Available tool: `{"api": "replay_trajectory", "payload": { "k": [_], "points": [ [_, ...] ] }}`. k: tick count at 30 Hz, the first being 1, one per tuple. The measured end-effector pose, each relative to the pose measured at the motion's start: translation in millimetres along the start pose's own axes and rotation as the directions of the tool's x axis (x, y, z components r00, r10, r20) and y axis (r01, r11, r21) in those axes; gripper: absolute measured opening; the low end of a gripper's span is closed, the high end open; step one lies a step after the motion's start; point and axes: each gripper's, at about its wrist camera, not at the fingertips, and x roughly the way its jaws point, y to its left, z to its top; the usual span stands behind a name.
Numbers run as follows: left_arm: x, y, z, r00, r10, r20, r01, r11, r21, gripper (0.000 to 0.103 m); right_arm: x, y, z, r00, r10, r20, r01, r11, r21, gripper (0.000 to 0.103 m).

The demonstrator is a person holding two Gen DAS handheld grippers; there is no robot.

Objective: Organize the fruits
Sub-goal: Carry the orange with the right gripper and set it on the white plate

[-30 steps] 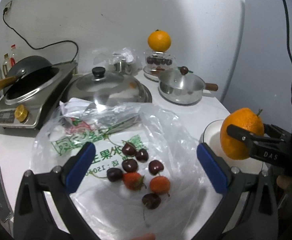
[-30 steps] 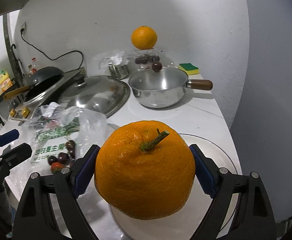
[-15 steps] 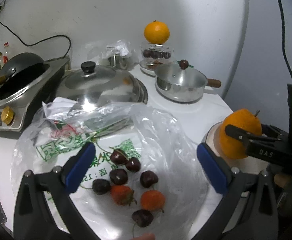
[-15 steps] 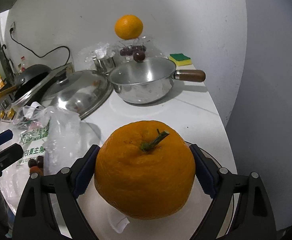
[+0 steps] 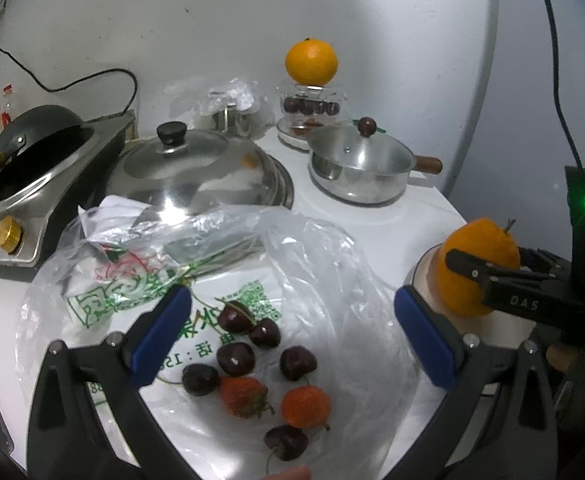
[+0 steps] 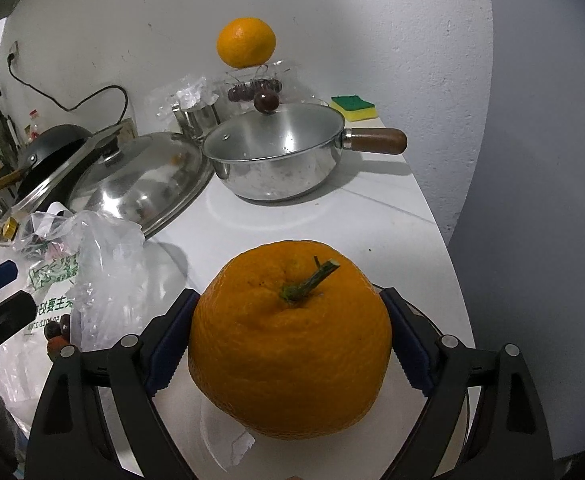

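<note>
My right gripper [image 6: 290,344] is shut on a large orange [image 6: 288,340] with a green stem, held low over a white plate [image 6: 180,404]. The same orange [image 5: 472,264] shows at the right of the left wrist view, over the plate [image 5: 422,276]. My left gripper [image 5: 292,320] is open and empty above a clear plastic bag [image 5: 332,256] that lies flat with several dark cherries [image 5: 236,358] and two red strawberries [image 5: 242,396] on it. A second orange [image 5: 311,62] sits on a clear container of cherries [image 5: 312,106] at the back.
A steel saucepan [image 6: 276,160] with lid and wooden handle stands behind the plate. A large domed lid [image 5: 188,168] and an induction cooker with a black wok [image 5: 24,152] are at left. A sponge [image 6: 352,108] lies by the wall. The counter's edge runs along the right.
The right gripper has lowered the orange closer to the plate. The left gripper has shifted a little, so the cherries sit nearer the middle between its fingers.
</note>
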Motion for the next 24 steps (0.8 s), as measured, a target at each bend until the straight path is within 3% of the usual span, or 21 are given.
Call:
{"api": "replay_trajectory", "payload": {
  "k": [9,15,24],
  "points": [
    [-20,7,-2,1.000,0.009,0.026,-0.008,1.000,-0.012,0.102,-3,6,-4,0.999,-0.046,0.020,0.047,0.999,-0.012,0.093],
    [-36,10,-4,0.999,0.008,0.049,-0.007,1.000,-0.013,0.102,-24,12,-1,0.995,-0.048,0.085,0.049,0.999,-0.012,0.093],
    [-64,17,-11,0.996,0.007,0.087,-0.005,1.000,-0.021,0.102,-48,31,-3,0.993,-0.050,0.107,0.054,0.998,-0.036,0.093]
  ]
}}
